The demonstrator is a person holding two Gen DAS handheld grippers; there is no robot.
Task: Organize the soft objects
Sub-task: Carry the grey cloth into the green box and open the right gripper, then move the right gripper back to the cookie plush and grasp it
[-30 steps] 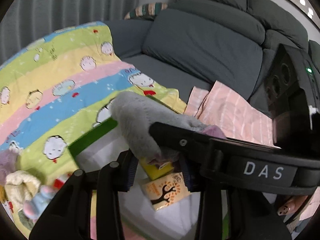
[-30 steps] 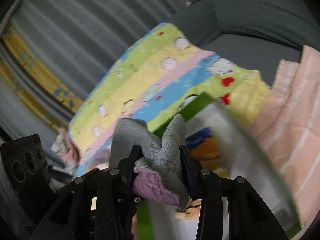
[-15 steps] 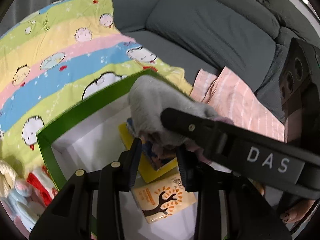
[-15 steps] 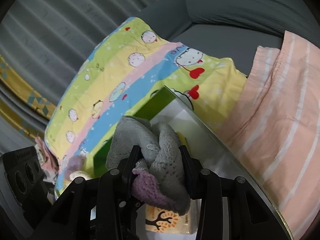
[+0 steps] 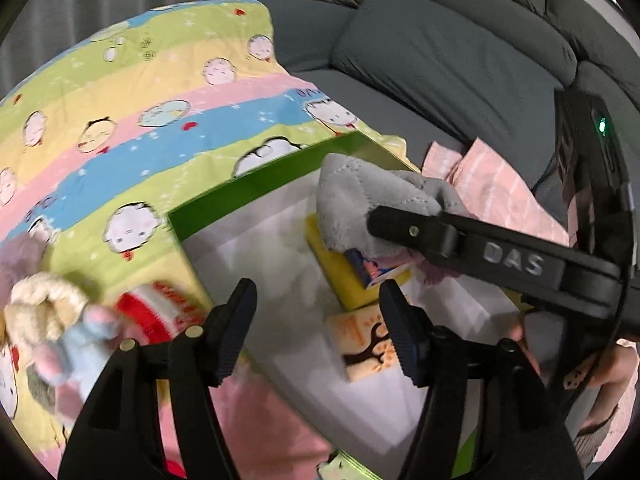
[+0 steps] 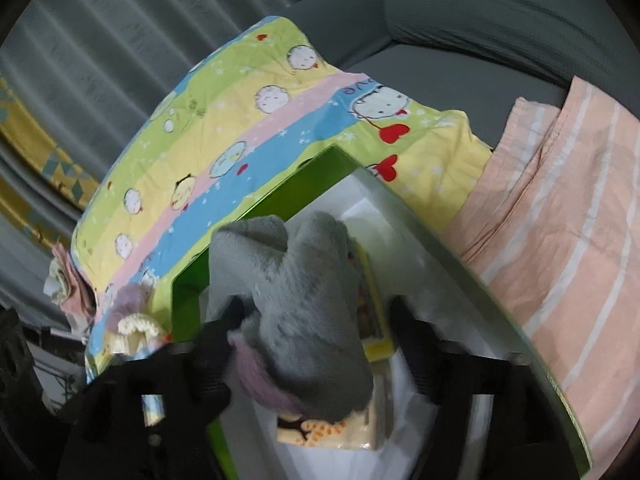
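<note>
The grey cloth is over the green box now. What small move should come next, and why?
Probably lift the right gripper back. Its jaws are opening, and the grey cloth sits loose between them above the green box, with nothing between the left gripper fingers.

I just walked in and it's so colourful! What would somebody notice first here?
Probably the rainbow-striped cartoon blanket spread over the dark grey sofa. Next, the fluffy grey sock with a purple cuff hanging over the open green box with a white inside, between the right gripper jaws, which are opening. A little heap of fuzzy socks lies on the blanket beside the box.
</note>
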